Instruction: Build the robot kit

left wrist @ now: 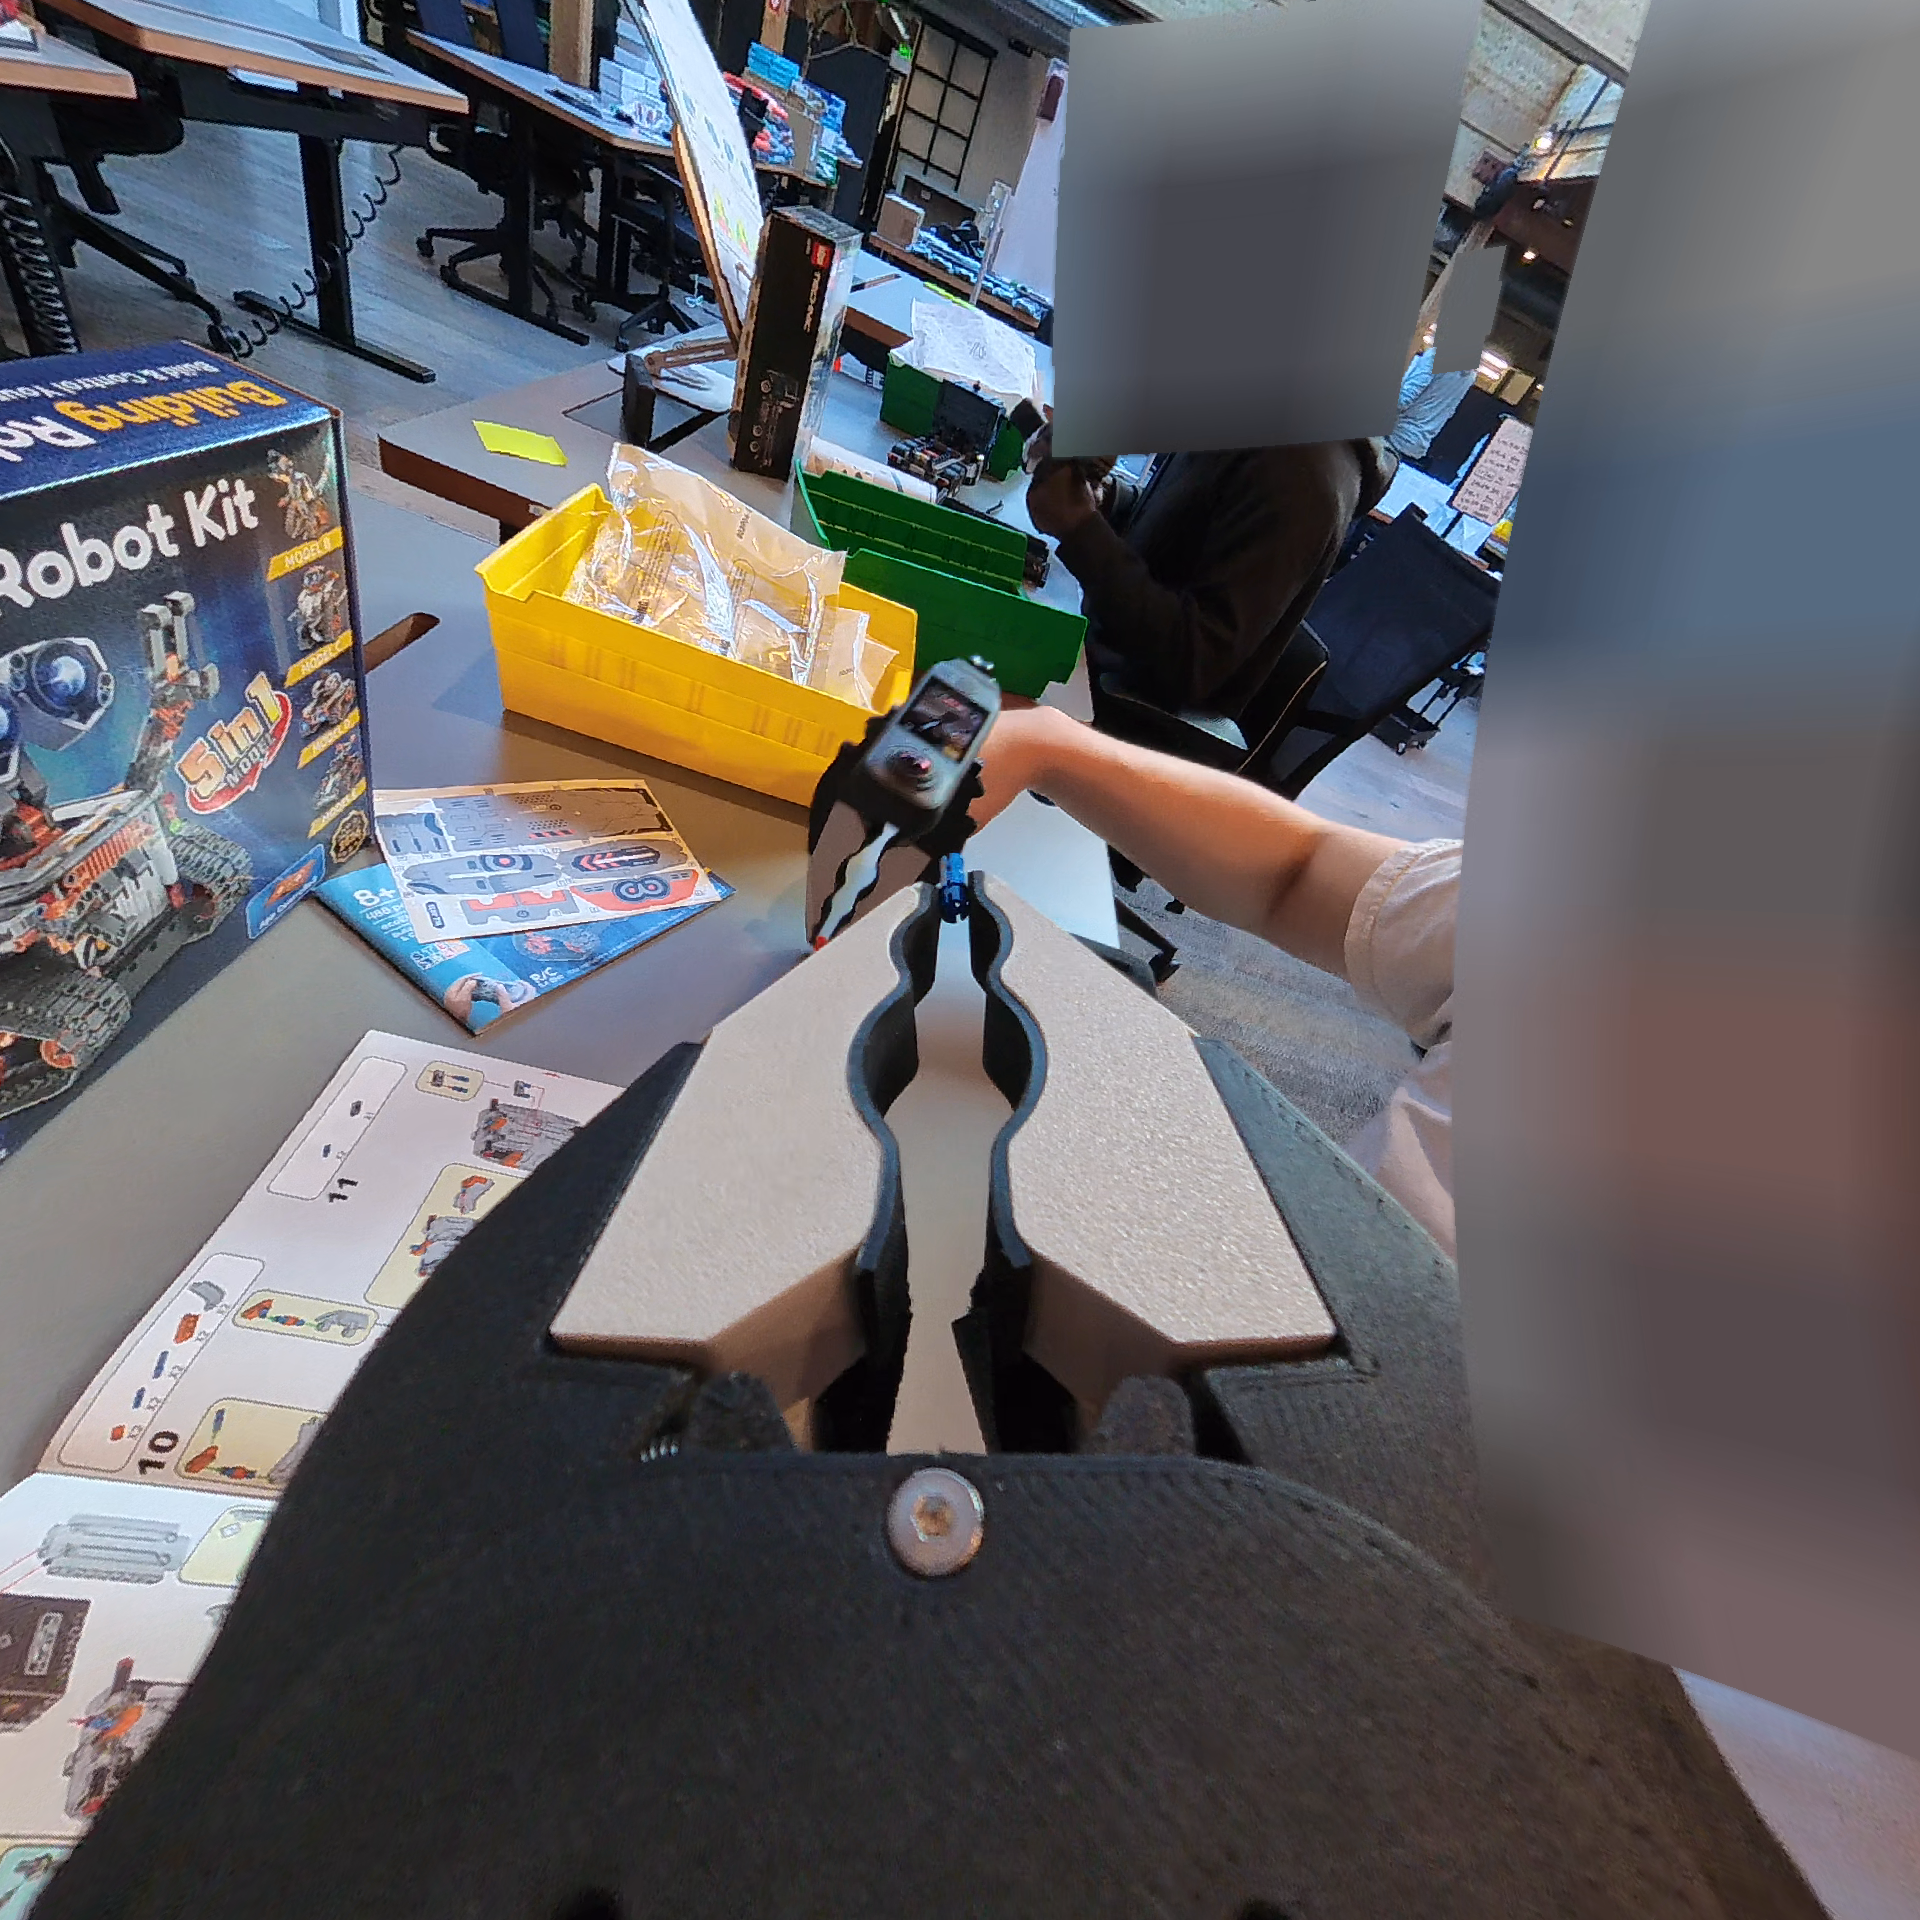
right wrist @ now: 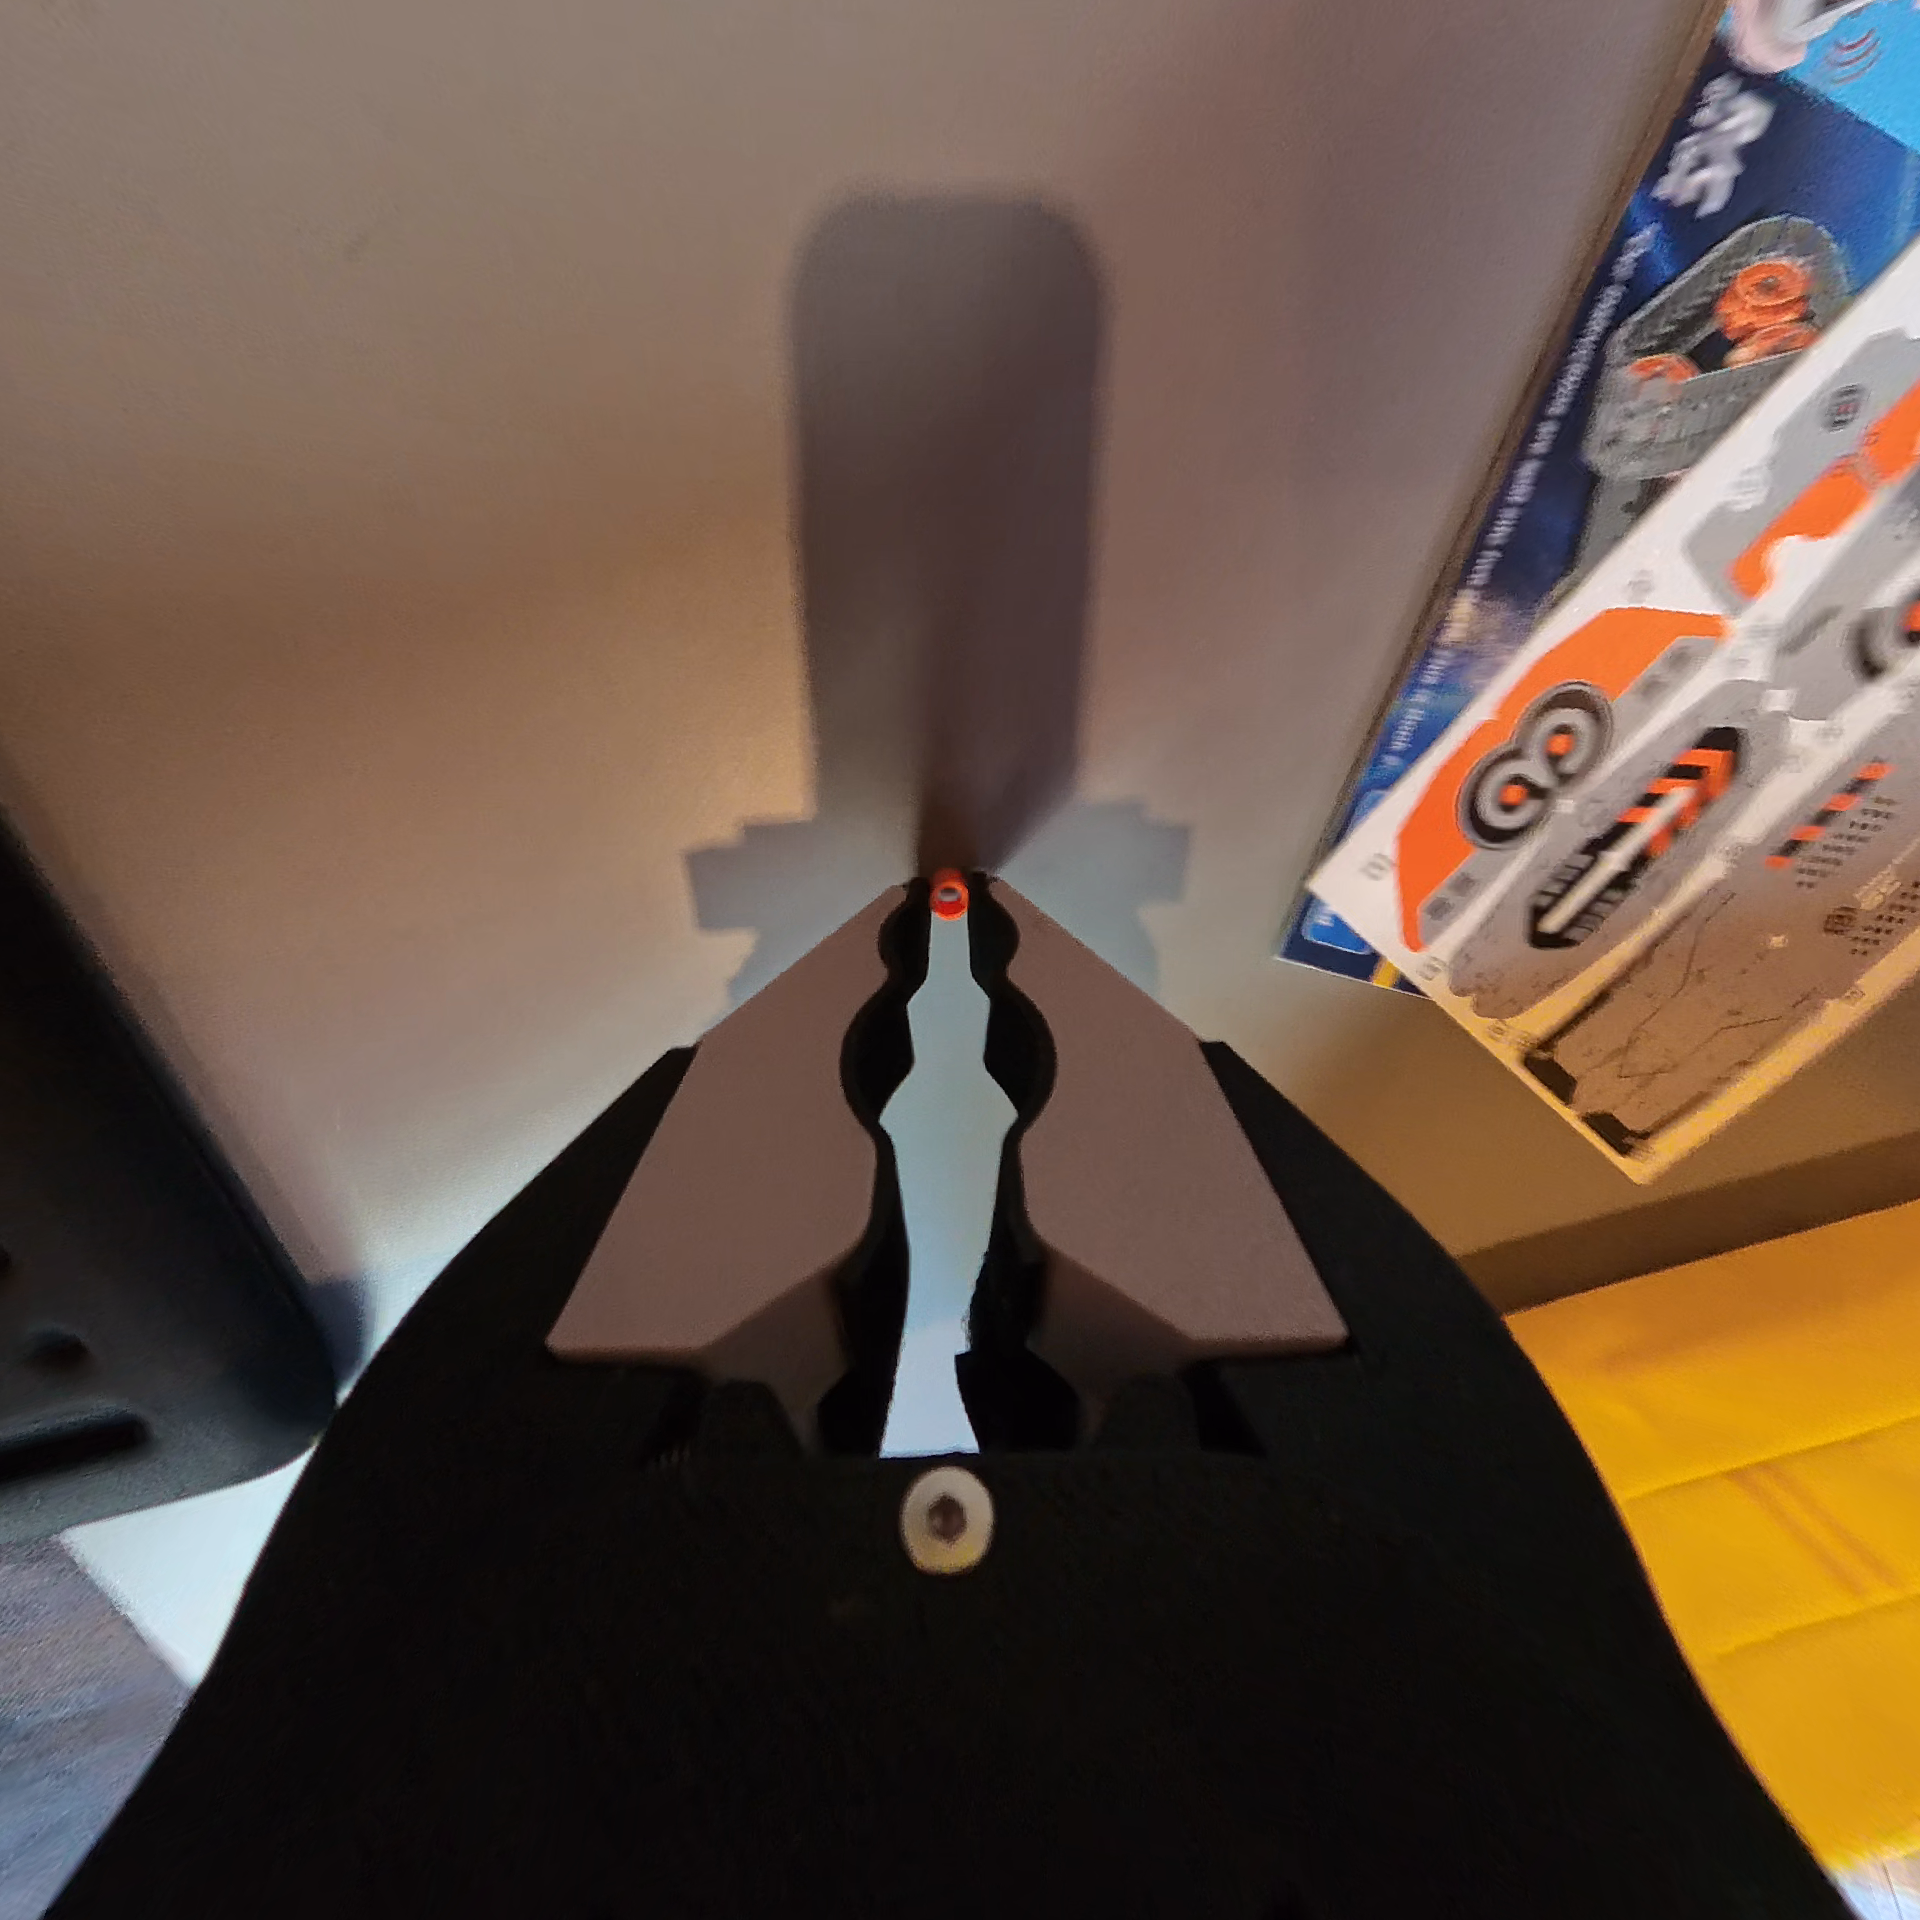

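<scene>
Robot kit box (left wrist: 156, 644) stood upright at the left, sticker sheet (left wrist: 540, 852) flat beside it. Yellow bin (left wrist: 665, 675) held clear plastic bags (left wrist: 717, 582) — apparently emptied. Left gripper (left wrist: 954, 902) pinched a small blue pin (left wrist: 952, 896); right gripper (right wrist: 948, 894) pinched a tiny orange bush (right wrist: 948, 891) — tips close, seemingly for joining.

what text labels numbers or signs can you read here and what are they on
I won't quote writing; these bear it:
blue box: large print, legible
black box: small print
manual: step numbers
booklet: small print
sticker sheet: tiny marks
bags in yellow bin: too small
far sign: too small
blue pin in left gripper, orange pin in right gripper: none
</scene>
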The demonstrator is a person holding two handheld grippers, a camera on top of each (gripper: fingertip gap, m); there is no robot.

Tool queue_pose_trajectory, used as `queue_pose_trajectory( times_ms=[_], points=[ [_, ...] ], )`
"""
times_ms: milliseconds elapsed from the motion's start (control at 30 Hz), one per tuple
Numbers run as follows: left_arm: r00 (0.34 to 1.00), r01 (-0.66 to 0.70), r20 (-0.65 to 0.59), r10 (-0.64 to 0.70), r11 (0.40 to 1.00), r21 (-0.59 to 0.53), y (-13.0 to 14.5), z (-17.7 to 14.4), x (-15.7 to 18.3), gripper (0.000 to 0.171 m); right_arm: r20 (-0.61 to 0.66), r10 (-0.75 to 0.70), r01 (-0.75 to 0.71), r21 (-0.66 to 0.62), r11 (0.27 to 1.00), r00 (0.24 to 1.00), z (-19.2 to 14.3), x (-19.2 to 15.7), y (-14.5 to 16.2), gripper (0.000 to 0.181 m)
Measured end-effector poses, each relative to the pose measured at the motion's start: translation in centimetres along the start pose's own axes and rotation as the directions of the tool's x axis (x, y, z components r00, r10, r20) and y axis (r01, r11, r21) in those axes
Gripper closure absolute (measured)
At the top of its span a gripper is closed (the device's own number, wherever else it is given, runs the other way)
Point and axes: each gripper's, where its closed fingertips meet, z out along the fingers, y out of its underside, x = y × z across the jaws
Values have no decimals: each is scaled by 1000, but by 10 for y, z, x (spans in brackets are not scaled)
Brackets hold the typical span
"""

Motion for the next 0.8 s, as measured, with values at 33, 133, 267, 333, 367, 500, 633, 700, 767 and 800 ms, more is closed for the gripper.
queue_pose_trajectory(
  times_ms=[33, 133, 267, 333, 367, 500, 633, 700, 767, 800],
  points=[
    [1000, 0, 7, 0, 1000, 1, 0, 1, -2, 168, -49, -6, 9, 57, 998, 999, -7, 6, -6, 175],
    [1000, 5, -6, -5, 1000, 9, -2, 10, -4, 168, -87, 42, 9, 519, 855, 995, -69, 4, -81, 176],
    [998, -3, -70, 4, 1000, 20, -2, 30, 2, 169, -280, -31, 243, 768, 593, 960, -152, -6, -152, 176],
    [993, 13, -119, -8, 999, 41, -5, 37, 9, 169, -318, -67, 311, 828, 467, 946, -183, -14, -181, 176],
    [991, 18, -130, -11, 999, 52, -7, 39, 11, 169, -349, -76, 348, 841, 414, 934, -198, -16, -193, 176],
    [990, -12, -140, 29, 993, 122, -19, 36, 22, 169, -492, -105, 501, 826, 259, 864, -249, -24, -232, 176],
    [982, -17, -181, 51, 983, 185, -32, 26, 43, 169, -553, -161, 571, 815, 100, 818, -287, -48, -261, 176],
    [982, -34, -176, 70, 979, 199, -35, 24, 51, 169, -585, -144, 595, 803, 40, 798, -295, -57, -267, 176],
    [980, -43, -181, 82, 977, 209, -37, 23, 59, 169, -629, -114, 632, 775, -2, 769, -298, -58, -270, 176],
    [980, -47, -182, 86, 976, 211, -37, 23, 62, 169, -624, -118, 629, 777, 11, 773, -296, -57, -270, 176]
  ],
)
